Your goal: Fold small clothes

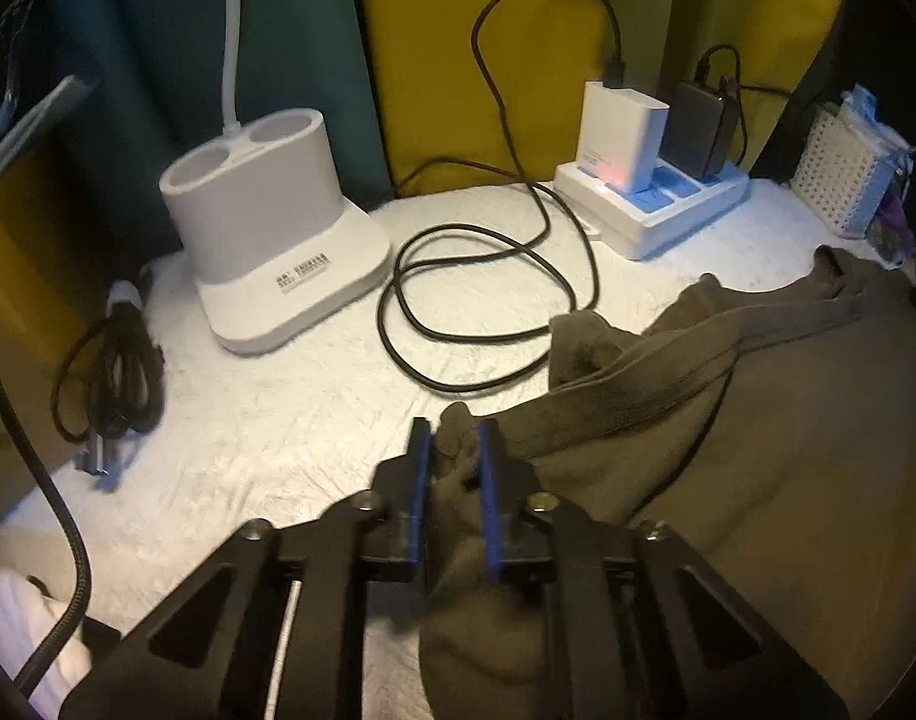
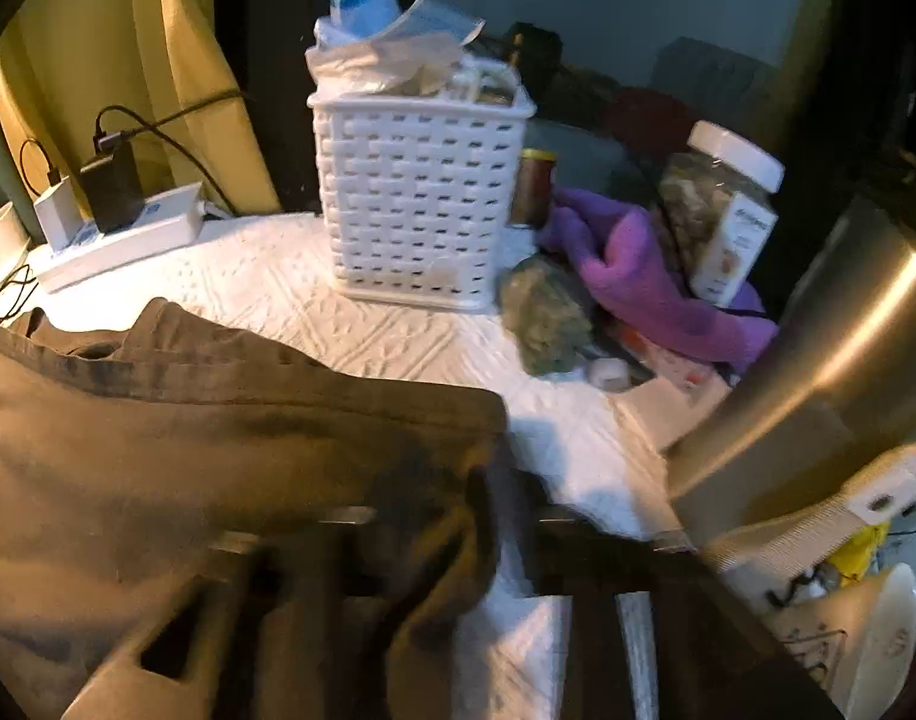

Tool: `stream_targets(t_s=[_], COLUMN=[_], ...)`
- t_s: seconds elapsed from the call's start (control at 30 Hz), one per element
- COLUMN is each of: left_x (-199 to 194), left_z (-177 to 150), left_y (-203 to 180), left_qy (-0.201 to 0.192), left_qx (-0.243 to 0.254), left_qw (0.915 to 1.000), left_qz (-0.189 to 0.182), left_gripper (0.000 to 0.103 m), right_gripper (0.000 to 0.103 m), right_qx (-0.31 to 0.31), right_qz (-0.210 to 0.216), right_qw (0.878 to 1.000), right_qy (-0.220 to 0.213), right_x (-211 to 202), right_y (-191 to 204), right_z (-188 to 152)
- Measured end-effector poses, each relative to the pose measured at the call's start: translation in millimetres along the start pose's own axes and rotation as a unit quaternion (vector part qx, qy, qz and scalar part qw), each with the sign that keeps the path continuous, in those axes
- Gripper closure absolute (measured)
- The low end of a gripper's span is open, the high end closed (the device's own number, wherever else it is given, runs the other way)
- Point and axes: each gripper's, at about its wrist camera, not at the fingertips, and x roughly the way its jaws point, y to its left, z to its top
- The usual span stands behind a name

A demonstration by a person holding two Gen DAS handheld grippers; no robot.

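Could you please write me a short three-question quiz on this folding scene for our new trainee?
1. True or false: the left tool is shut on the olive-brown garment.
2. Which stands nearest the white lattice basket? A) purple cloth B) lamp base C) coiled black cable
3. Fill in: the chargers are plugged into a white ____.

Key: 1 true; 2 A; 3 power strip.

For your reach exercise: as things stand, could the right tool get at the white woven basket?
Probably yes. The right tool is open, the olive garment draped over its left side; bare white cloth lies between it and the white woven basket.
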Motion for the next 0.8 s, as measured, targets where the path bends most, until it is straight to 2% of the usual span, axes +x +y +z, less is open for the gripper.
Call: stream_targets(t_s=[0.07,0.17,0.33,0.4,0.57,0.63,0.67,0.7,0.77,0.8], left_x=[-3.7,-4.4,-3.9,-8.9,-35.0,-48.0,-53.9,-59.9,-73.1,-80.4], left_z=[2.0,5.6,10.8,12.3,14.4,9.7,5.7,2.0,-7.9,-13.5], left_y=[1.7,9.4,8.7,11.0,26.2,26.4,24.8,22.1,15.9,12.6], left_qy=[-0.019,-0.033,-0.040,-0.043,-0.050,-0.051,-0.052,-0.053,-0.056,-0.058], left_qx=[0.000,-0.007,-0.011,-0.018,-0.046,-0.047,-0.045,-0.042,-0.038,-0.036], left_qw=[0.9993,0.9978,0.9972,0.9960,0.9944,0.9950,0.9954,0.9958,0.9965,0.9967], left_qz=[0.033,0.057,0.062,0.076,0.081,0.072,0.067,0.061,0.049,0.045], left_gripper=[0.095,0.095,0.093,0.092,0.092,0.087,0.075,0.060,0.048,0.048], right_gripper=[0.011,0.011,0.011,0.011,0.011,0.011,0.011,0.011,0.011,0.011], right_qx=[-0.003,-0.011,-0.013,-0.012,-0.002,0.001,0.002,0.003,0.004,0.003], right_qz=[0.009,0.003,-0.007,-0.013,-0.016,-0.017,-0.017,-0.016,-0.012,-0.010], right_qw=[1.000,1.000,1.000,1.000,1.000,1.000,1.000,1.000,1.000,1.000], right_qy=[-0.002,0.001,-0.002,-0.002,-0.010,-0.015,-0.017,-0.018,-0.020,-0.020], right_x=[5.6,15.4,17.2,14.1,-5.5,-16.8,-22.4,-27.7,-37.6,-42.4], right_y=[4.1,8.1,9.0,10.5,6.7,5.9,4.9,5.3,7.2,9.2], right_z=[-0.9,-2.3,0.7,0.9,-1.0,-3.2,-5.1,-7.0,-12.0,-15.6])
